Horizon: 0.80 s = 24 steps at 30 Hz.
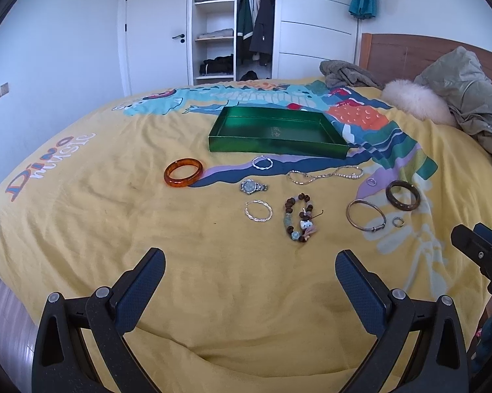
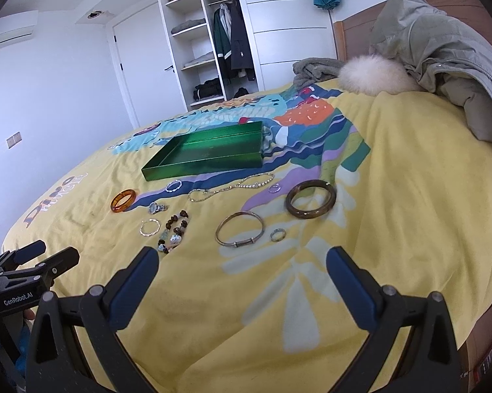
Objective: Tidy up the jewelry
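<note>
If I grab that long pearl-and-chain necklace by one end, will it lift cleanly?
Probably not: the long pearl-and-chain necklace lies in loose curves, so it is likely floppy and will dangle. It looks thin and light, so it may drag on the yellow bedspread and slip from wide jaws.

jewelry (image 1: 298, 217) on bedspread (image 1: 115, 229), tray (image 1: 278, 145) behind

Left tool (image 1: 250, 263) jaws spread wide, holding nothing; right tool (image 2: 242, 262) likewise (both hovering side by side).
</note>
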{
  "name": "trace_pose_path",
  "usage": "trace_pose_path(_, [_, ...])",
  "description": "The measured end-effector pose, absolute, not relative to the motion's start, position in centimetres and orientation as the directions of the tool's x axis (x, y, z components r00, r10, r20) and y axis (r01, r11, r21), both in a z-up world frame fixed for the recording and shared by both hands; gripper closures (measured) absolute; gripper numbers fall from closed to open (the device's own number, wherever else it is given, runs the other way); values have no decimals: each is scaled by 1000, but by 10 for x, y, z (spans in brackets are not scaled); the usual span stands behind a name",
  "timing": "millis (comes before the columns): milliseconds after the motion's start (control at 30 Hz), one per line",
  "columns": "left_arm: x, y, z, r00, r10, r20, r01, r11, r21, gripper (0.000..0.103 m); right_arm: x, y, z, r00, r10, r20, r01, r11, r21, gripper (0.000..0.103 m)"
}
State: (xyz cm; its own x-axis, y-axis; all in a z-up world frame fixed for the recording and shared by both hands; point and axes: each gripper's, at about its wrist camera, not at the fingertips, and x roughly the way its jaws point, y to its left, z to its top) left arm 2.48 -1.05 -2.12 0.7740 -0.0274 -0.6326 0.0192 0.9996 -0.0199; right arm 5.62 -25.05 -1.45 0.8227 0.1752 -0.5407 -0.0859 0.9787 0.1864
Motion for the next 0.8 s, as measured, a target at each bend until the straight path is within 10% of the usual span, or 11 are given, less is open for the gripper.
trace_pose_path(800, [58, -38, -30, 738, -11, -674, 3, 1000, -14, 5, 88, -259, -30, 759, 255, -599, -212, 967, 142, 20])
